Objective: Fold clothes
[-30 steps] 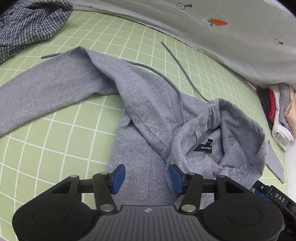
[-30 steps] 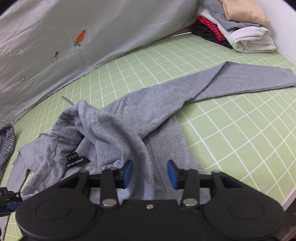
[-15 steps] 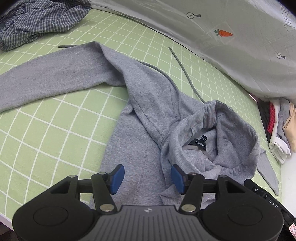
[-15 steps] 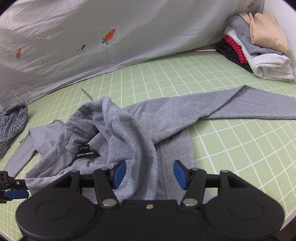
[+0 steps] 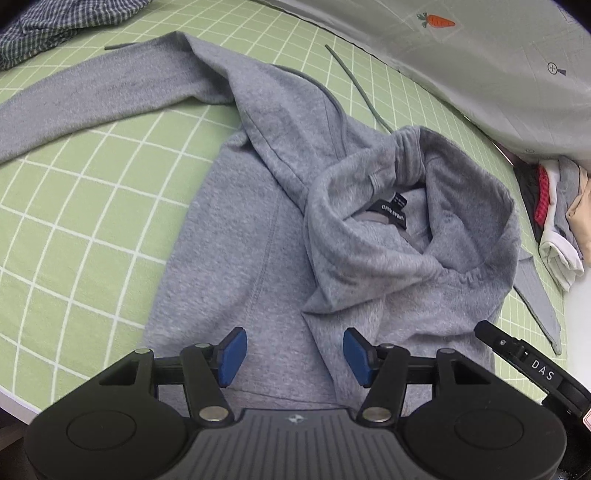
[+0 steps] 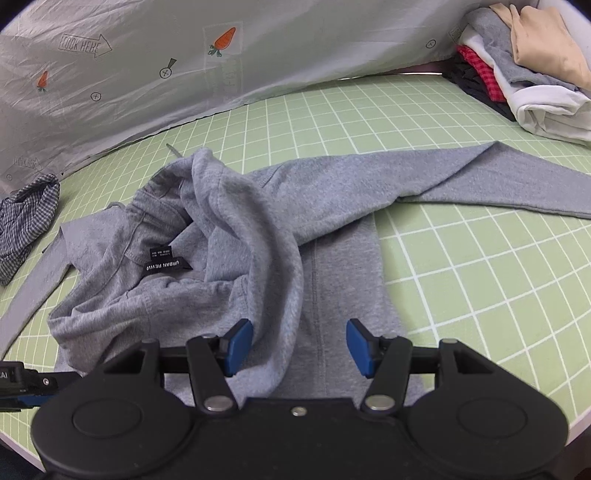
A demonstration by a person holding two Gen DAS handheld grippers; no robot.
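Left wrist view, left to right: crumpled blue-and-white checked shirt (image 5: pixel 55 26) at the far left corner of the green mat with white grid lines (image 5: pixel 74 229). Grey fleece hoodie (image 5: pixel 258 229) lies spread on the mat, one sleeve running out to the left, hood (image 5: pixel 424 221) bunched up and open at centre-right, black neck label (image 5: pixel 393 212) showing inside. Grey drawcord (image 5: pixel 354 85) trails on the mat behind the hood. Left gripper (image 5: pixel 291 356) hovers above the hoodie body, blue pads parted at medium width, nothing pinched. Grey carrot-print sheet (image 5: pixel 480 62) along the back. Stack of folded clothes (image 5: pixel 554 221) at far right.

Right wrist view: checked shirt far left, hood left of centre, other sleeve stretching right. Right gripper (image 6: pixel 299 347) over a raised fabric fold, jaws just opened wider, now medium-wide; left pad just beside the fold, no grip seen.
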